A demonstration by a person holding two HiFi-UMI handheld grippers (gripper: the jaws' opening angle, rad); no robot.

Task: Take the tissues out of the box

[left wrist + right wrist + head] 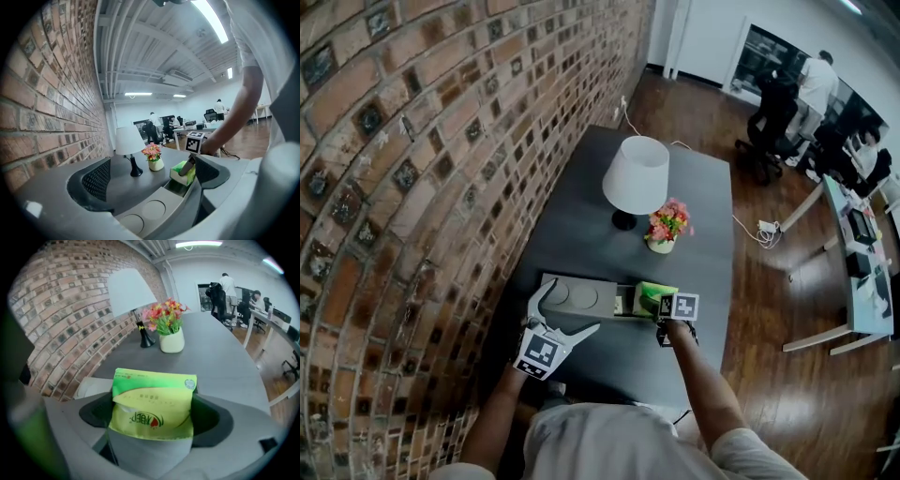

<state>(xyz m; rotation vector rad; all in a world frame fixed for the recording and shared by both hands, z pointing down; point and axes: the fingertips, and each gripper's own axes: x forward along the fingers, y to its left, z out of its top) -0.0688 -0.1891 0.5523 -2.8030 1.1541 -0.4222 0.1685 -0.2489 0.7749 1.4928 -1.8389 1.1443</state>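
Observation:
A green and yellow tissue pack (152, 404) stands between the jaws of my right gripper (152, 417), which is shut on it. In the head view the tissue pack (653, 296) sticks up from the right end of the long grey box (577, 296), with the right gripper (656, 307) at it. My left gripper (575, 305) hovers open over the box's left half, nothing between its fingers. The left gripper view shows that left gripper (154, 180) wide open, the box (150, 212) below it and the tissue pack (183, 171) at the box's far end.
The box lies on a dark table (572, 220) against a brick wall (412, 187). A white lamp (636, 173) and a pot of flowers (666, 228) stand behind the box. Desks with people (820, 89) are far right across the wooden floor.

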